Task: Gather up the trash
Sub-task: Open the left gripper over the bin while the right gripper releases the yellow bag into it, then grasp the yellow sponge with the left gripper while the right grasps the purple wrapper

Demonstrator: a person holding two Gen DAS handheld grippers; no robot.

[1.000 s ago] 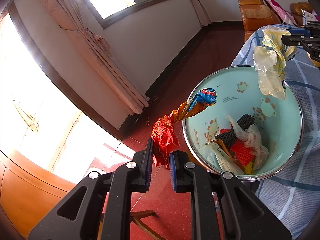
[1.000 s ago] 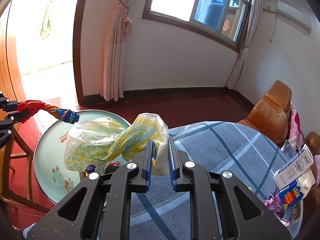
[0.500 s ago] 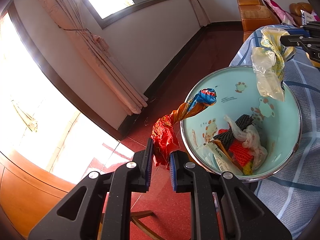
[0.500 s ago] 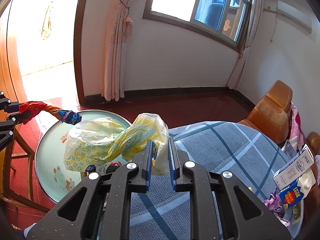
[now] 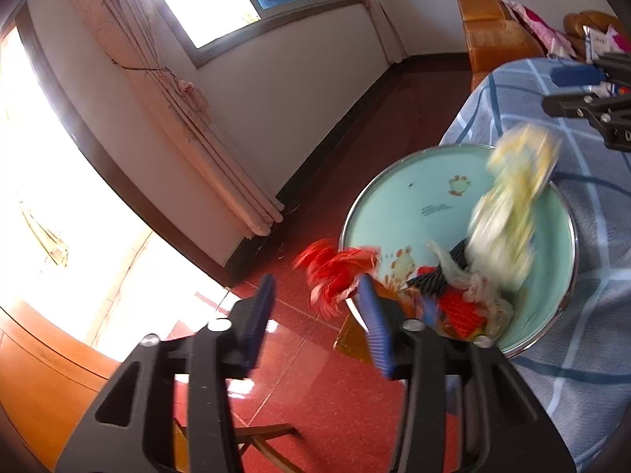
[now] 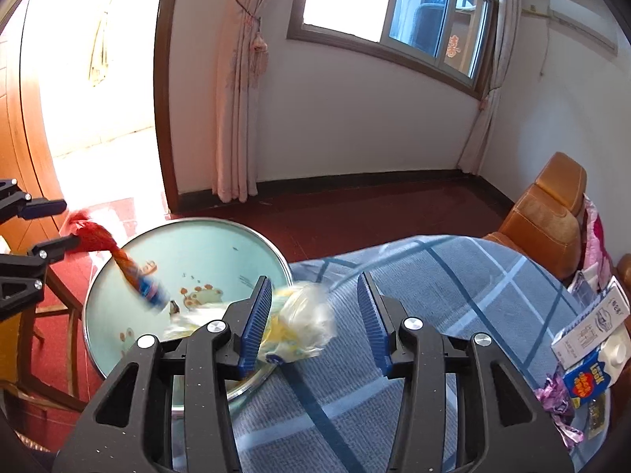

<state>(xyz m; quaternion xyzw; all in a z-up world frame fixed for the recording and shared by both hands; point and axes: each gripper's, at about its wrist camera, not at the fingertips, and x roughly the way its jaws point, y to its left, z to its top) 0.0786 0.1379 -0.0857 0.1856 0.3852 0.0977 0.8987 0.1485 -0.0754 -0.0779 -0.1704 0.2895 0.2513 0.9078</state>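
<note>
Left gripper [image 5: 317, 307] just opening, right gripper [image 6: 315, 315] too (two wrappers blurred), one basin [image 5: 402, 205]

Both grippers' jaws just opened.

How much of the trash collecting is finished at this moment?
Done: several wrappers already lie in the basin. In hand: both tongs have just been opening; the red wrapper falls from the left tongs, the yellow bag from the right tongs, both blurred over the basin. Left: cartons and a purple wrapper remain on the checked cloth.
</note>
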